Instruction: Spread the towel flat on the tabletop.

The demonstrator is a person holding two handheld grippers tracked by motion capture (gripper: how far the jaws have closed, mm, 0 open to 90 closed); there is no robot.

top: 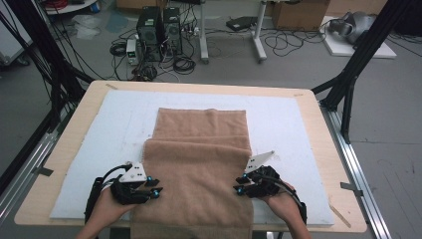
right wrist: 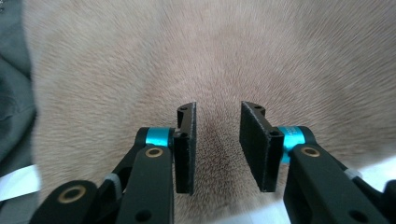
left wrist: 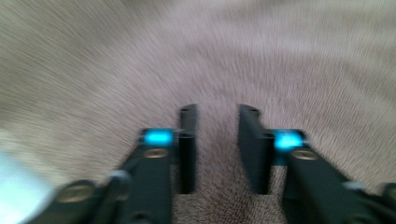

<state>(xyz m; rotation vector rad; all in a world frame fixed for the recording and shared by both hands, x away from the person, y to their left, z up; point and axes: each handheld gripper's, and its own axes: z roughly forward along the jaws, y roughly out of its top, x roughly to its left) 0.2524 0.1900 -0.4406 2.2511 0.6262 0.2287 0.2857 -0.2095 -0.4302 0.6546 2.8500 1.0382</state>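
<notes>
A tan towel (top: 199, 159) lies lengthwise on the white mat (top: 293, 124), with a fold ridge across its middle and its near end hanging over the table's front edge. My left gripper (top: 154, 186) sits at the towel's left edge, jaws pointing inward over the cloth. At the towel's right edge, my right gripper (top: 240, 184) points inward the same way. In the left gripper view the left gripper (left wrist: 215, 112) is open, its jaws a short gap apart just above the blurred towel (left wrist: 233, 56). The right gripper (right wrist: 217, 108) is open too, with towel pile (right wrist: 210, 56) beneath and nothing pinched.
The mat covers most of a wooden table (top: 74, 124). Black frame posts (top: 358, 64) rise at the back corners and metal rails (top: 358, 169) run along both sides. Computer towers (top: 159, 32) and cables lie on the floor beyond.
</notes>
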